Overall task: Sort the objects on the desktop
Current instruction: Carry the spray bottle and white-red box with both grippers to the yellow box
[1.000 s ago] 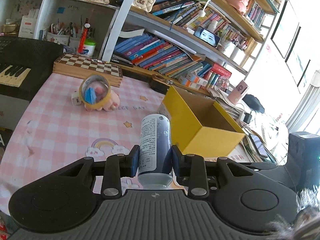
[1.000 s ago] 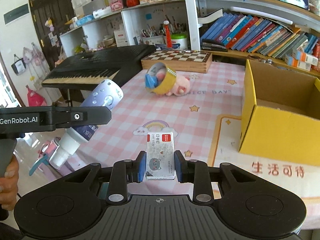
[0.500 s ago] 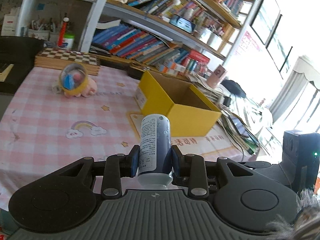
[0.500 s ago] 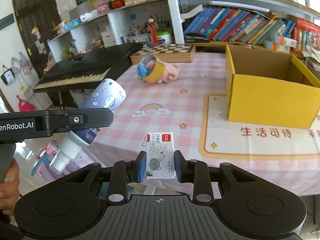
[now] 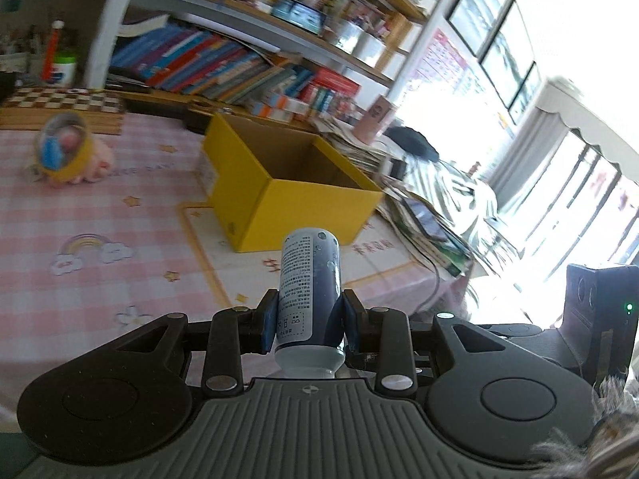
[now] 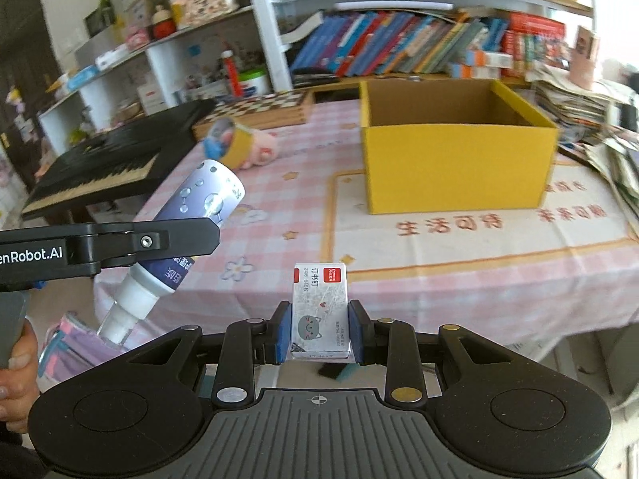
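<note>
My left gripper [image 5: 309,325] is shut on a blue spray bottle [image 5: 309,291], held cap toward the camera, short of the table's near edge. From the right wrist view that bottle [image 6: 199,207] hangs at the left in the left gripper's black finger [image 6: 159,239]. My right gripper [image 6: 319,329] is shut on a small white staple box [image 6: 319,311] with a cat drawing and a red label. An open yellow cardboard box [image 6: 455,167] [image 5: 295,195] stands on the pink checked tablecloth ahead of both grippers. A roll of yellow tape [image 5: 62,151] leans on a pink plush toy [image 6: 261,147].
A wooden chessboard box [image 6: 259,113] lies at the table's back, with a black keyboard [image 6: 100,171] to its left. Bookshelves [image 5: 223,60] line the wall behind. Stacks of papers and magazines [image 6: 599,119] crowd the table's right side. A person's hand [image 6: 16,363] grips the left handle.
Both views have swung toward the right. The yellow box now sits nearer the middle of each view, and the tape and plush have slid left. Both grips are unchanged.
</note>
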Tool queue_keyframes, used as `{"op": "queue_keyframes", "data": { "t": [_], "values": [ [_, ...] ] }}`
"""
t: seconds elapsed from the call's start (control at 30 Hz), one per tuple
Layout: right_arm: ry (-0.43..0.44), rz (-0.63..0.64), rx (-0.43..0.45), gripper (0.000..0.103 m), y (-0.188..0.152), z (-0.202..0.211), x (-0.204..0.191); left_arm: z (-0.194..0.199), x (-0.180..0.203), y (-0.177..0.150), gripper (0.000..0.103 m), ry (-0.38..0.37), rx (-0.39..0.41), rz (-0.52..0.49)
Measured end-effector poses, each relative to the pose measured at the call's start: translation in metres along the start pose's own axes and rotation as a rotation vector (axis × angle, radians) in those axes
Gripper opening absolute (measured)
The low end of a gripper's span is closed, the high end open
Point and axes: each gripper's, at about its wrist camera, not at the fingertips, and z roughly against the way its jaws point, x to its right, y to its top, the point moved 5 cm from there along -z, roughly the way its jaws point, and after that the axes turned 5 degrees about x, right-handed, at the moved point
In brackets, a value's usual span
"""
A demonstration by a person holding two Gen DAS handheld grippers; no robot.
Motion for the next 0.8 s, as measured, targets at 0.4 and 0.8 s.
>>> {"op": "queue_keyframes", "data": {
  "t": [0.4, 0.8],
  "values": [
    [-0.096, -0.082, 0.019, 0.030, -0.004, 0.017, 0.043, -0.036, 0.035, -0.002, 0.030, -0.096, -0.048, -0.050],
    [-0.086, -0.094, 0.006, 0.030, 0.005, 0.009, 0.071, -0.064, 0.046, 0.005, 0.030, -0.087, -0.062, -0.045]
  ]
}}
